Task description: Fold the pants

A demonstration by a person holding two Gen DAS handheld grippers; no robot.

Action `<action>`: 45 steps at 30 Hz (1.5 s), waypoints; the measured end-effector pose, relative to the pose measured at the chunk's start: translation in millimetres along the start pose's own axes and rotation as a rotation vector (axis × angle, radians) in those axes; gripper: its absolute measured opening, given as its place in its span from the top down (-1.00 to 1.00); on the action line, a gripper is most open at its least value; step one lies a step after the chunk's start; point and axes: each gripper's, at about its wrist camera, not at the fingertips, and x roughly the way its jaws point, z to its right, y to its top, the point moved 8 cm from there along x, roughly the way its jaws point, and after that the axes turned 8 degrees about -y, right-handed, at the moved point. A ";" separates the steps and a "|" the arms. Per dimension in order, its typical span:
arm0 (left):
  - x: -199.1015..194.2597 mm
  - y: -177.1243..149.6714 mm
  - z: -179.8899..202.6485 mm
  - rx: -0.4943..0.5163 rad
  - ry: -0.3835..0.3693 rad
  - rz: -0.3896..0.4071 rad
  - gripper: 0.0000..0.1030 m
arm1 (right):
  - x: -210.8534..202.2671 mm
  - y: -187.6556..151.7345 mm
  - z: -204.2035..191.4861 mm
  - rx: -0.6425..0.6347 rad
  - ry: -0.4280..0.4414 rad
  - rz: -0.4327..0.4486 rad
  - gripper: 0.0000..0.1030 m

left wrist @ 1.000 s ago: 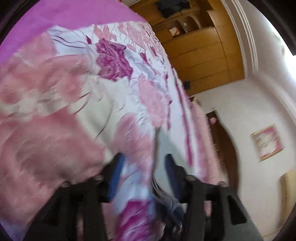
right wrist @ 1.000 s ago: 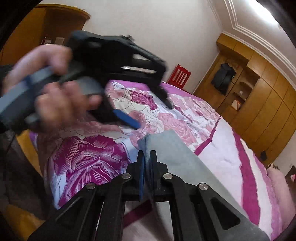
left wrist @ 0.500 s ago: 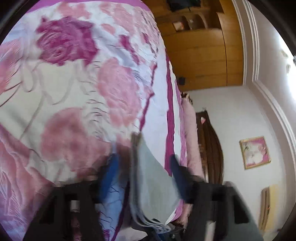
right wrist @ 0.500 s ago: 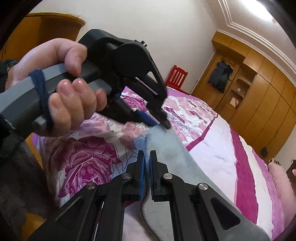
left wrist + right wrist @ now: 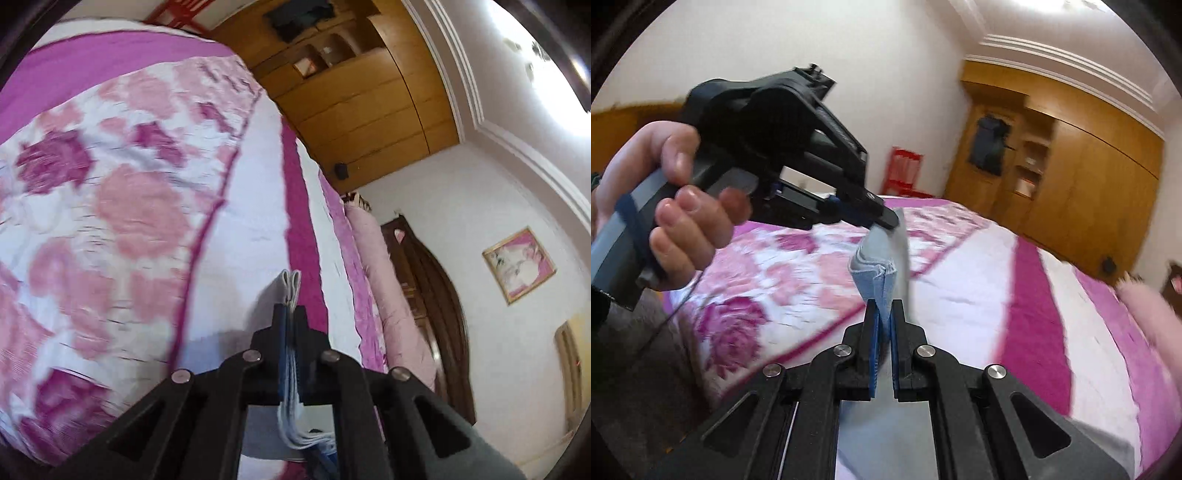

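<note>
The pants (image 5: 877,258) are grey-blue cloth, held up above the bed. My right gripper (image 5: 882,306) is shut on a bunched edge of them. My left gripper (image 5: 886,221), held by a hand at the left of the right wrist view, is shut on the other corner of the same edge. In the left wrist view my left gripper (image 5: 290,309) is shut on the pants (image 5: 290,286), whose folded layers stick out past the fingertips; frayed threads hang behind. The rest of the pants hangs below, hidden.
The bed (image 5: 129,206) with a pink and magenta floral cover lies below. A long pink pillow (image 5: 384,277) lies at its head. Wooden wardrobes (image 5: 1071,177) line the far wall and a red chair (image 5: 905,170) stands by them.
My left gripper was open beside the pants edge; it has shut on it. Both grippers have lifted the edge up above the bed.
</note>
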 end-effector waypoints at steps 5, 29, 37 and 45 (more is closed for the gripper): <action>66.7 -20.1 83.9 0.149 0.038 -0.104 0.93 | -26.3 -36.5 92.1 0.199 -0.073 -0.071 0.89; 417.3 -285.6 245.9 0.597 0.107 -0.763 0.93 | -109.3 -277.1 345.2 1.142 -0.212 -0.226 0.85; 438.2 -281.9 224.1 0.575 0.186 -0.773 0.92 | -97.2 -309.0 339.0 1.159 -0.287 -0.413 0.09; 391.2 -246.8 249.6 0.579 -0.005 -0.624 0.06 | -158.6 -276.8 366.2 0.921 -0.612 -0.240 -0.04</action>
